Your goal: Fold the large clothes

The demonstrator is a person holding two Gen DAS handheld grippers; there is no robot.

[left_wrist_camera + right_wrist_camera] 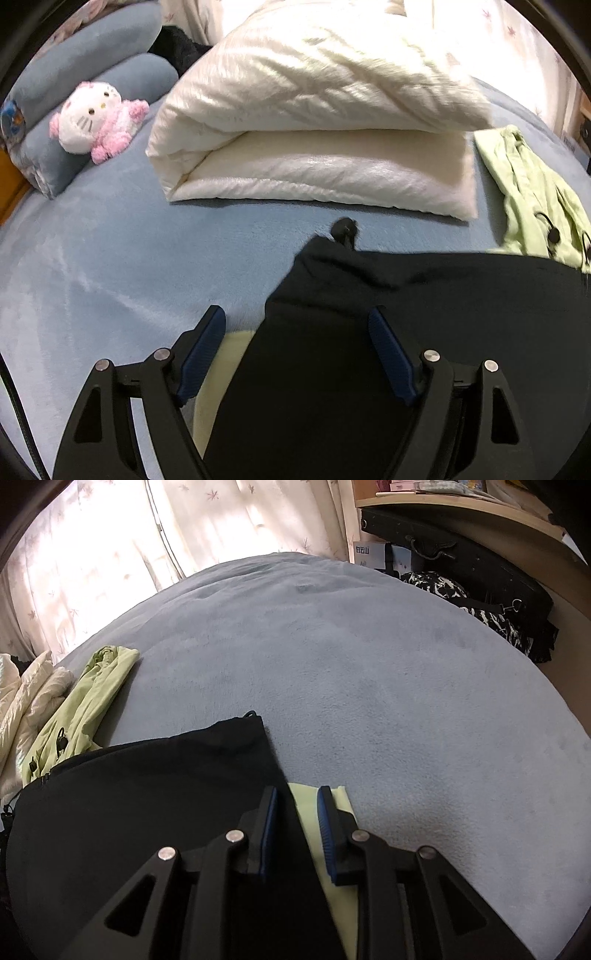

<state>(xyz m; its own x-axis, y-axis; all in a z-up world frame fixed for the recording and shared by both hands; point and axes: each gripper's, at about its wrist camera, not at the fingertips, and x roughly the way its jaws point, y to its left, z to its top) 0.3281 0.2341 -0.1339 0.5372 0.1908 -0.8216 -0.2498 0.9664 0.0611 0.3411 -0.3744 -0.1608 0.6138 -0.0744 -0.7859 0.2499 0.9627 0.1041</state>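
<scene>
Black garment lies flat on the bed, pale green cloth beneath. Left gripper: jaws wide apart over its left edge. Right gripper: jaws narrow; grip unclear. Advice: pinch both edges evenly before folding.

Black garment lies spread flat on the blue bedcover, pale lining showing.

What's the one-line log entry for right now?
left gripper: open over black garment | right gripper: narrow gap at garment edge, grip unclear | green jacket: unfolded | surface: bed
</scene>
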